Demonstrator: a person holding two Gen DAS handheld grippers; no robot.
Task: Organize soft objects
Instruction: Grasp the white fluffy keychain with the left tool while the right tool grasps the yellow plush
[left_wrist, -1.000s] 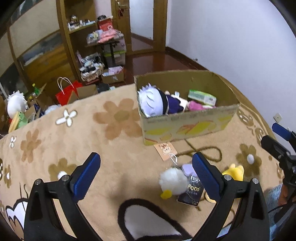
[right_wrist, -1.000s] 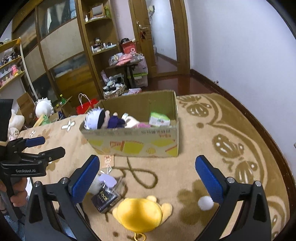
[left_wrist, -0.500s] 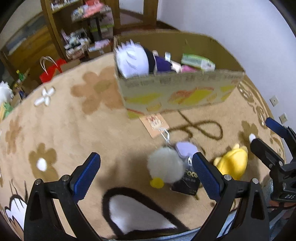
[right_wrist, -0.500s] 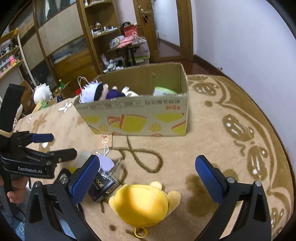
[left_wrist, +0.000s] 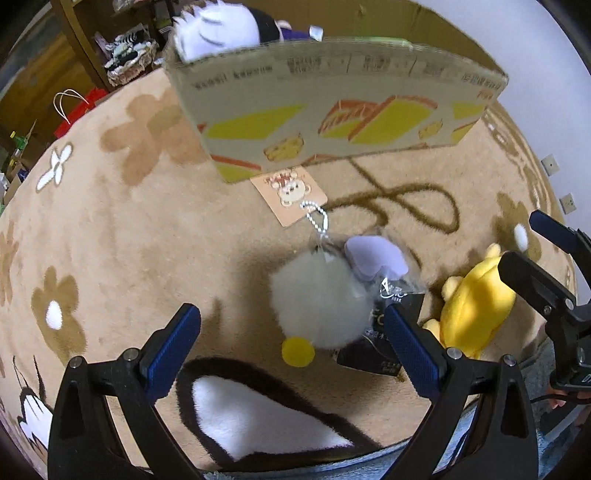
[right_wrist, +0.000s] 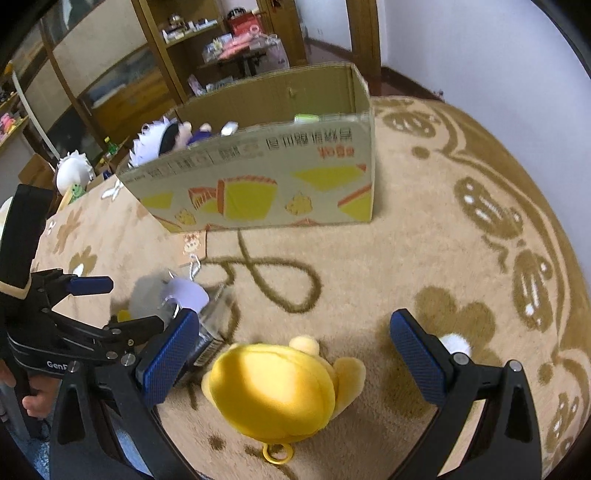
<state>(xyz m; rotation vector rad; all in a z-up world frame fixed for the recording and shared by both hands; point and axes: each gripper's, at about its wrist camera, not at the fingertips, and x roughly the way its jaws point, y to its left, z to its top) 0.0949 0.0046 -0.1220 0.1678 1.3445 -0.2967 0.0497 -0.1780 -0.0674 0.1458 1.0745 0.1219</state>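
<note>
A white fluffy plush keychain (left_wrist: 317, 299) with a yellow foot and a card tag (left_wrist: 290, 194) lies on the rug, beside a lilac piece (left_wrist: 375, 254) and a dark packet (left_wrist: 380, 345). My left gripper (left_wrist: 291, 347) is open, low over the white plush, its fingers either side. A yellow plush (right_wrist: 280, 387) lies on the rug between the fingers of my open right gripper (right_wrist: 295, 354); it also shows in the left wrist view (left_wrist: 476, 306). The cardboard box (right_wrist: 273, 184) behind holds a white-haired doll (right_wrist: 159, 138) and other soft items.
The beige patterned rug (right_wrist: 443, 229) covers the surface. Wooden shelves (right_wrist: 155, 59) and clutter stand at the back left. A red bag (left_wrist: 74, 114) sits beyond the rug's edge. A white wall (right_wrist: 498, 55) is on the right.
Both grippers have dropped lower and moved forward. The left one has closed in on the white plush, the right one on the yellow plush. Both stay open.
</note>
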